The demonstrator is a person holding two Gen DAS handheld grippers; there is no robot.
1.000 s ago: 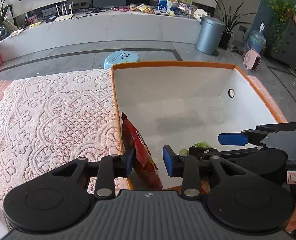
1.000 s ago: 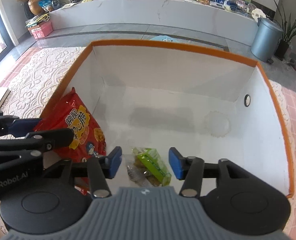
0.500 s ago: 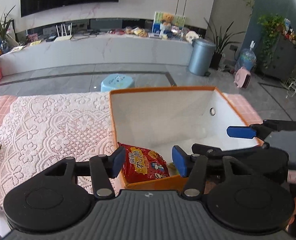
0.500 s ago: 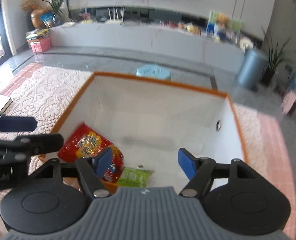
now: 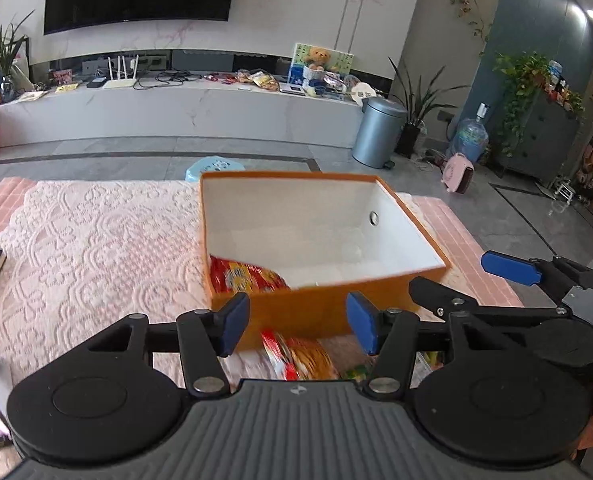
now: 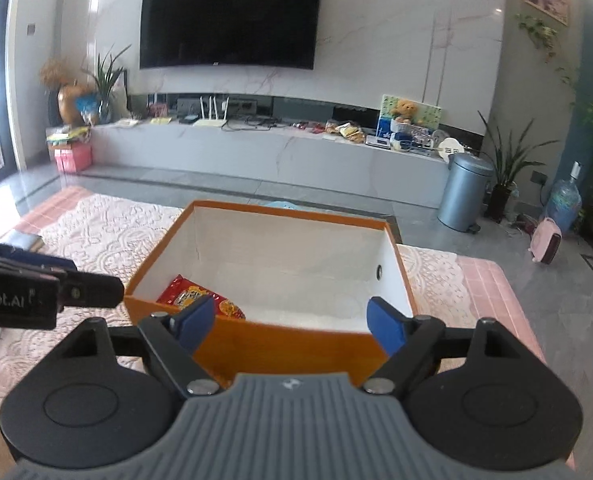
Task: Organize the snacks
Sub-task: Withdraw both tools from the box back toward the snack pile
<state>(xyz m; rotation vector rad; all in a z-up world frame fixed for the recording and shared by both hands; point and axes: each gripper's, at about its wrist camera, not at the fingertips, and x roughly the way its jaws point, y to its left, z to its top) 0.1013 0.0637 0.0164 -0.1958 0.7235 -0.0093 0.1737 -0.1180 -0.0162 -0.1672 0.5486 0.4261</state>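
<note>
The left tongs [image 5: 298, 326] hang in front of the near wall of the orange box [image 5: 296, 312], their jaws opening with nothing between the pads. The right tongs [image 6: 290, 324] hang over the same near wall, jaws opening wider, also empty.

One red bag [image 6: 200, 294] already lies flat in the near left corner of the box. The loose snacks [image 5: 296, 358] wait on the table outside the box, just before its near wall and directly below the left tongs, between and under its blue pads. The topmost, a red and yellow packet, seems to run with its long axis away from the camera, roughly in line with the fingers, though blur makes that uncertain. Something green shows at its right.

By my reading the left tongs are the nearer: they need only drop. The right tongs look past the pile, which is hidden under its body in the right view.
</note>
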